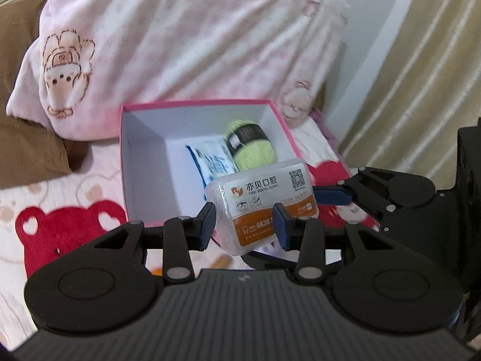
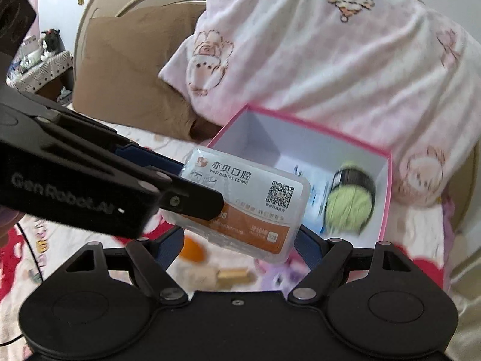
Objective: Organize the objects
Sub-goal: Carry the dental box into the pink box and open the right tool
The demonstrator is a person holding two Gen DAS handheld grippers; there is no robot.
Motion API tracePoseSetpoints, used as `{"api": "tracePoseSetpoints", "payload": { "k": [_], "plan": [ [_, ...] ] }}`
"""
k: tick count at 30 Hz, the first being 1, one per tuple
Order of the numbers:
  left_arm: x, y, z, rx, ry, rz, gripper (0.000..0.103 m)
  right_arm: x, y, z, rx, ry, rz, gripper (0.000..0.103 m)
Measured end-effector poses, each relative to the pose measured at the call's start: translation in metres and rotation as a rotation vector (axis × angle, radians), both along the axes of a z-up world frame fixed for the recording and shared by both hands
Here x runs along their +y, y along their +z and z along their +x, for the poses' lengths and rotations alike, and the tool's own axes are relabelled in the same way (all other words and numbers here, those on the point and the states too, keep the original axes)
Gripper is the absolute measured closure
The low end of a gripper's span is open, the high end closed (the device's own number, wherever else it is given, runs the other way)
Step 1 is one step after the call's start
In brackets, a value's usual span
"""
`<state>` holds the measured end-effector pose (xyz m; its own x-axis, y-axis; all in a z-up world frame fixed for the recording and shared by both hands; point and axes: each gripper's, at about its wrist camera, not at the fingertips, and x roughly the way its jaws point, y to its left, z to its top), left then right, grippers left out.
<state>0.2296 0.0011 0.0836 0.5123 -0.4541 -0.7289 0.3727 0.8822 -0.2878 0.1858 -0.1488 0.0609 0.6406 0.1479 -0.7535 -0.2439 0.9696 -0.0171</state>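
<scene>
Left claw point(image 1: 245, 222) grips clear plastic case point(image 1: 264, 207) beside pink box point(image 1: 195, 103); right claw point(image 2: 240, 240) spread, empty underneath. Next, probably: carry case over rim, release.

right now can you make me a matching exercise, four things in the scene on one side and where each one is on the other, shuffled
Things:
1. green yarn ball
2. dental clinic case
3. pink blanket
4. blue-edged packet

Places:
A. bunched behind the pink box
B. flat on the box floor
C. in the left gripper, above the box's near edge
D. in the box's far right corner

Pairs: 1-D, 2-C, 3-A, 4-B
</scene>
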Motion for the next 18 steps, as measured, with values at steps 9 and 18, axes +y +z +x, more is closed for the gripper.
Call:
{"api": "tracePoseSetpoints", "payload": {
  "k": [9, 18],
  "plan": [
    [-0.023, -0.059, 0.084, 0.094, 0.024, -0.002, 0.064, -0.040, -0.051, 0.085, 0.157, -0.070, 0.092, 0.019],
    [-0.028, -0.119, 0.122, 0.187, 0.068, -0.061, 0.064, -0.064, -0.107, 0.123, 0.283, -0.137, 0.159, 0.019]
  ]
}}
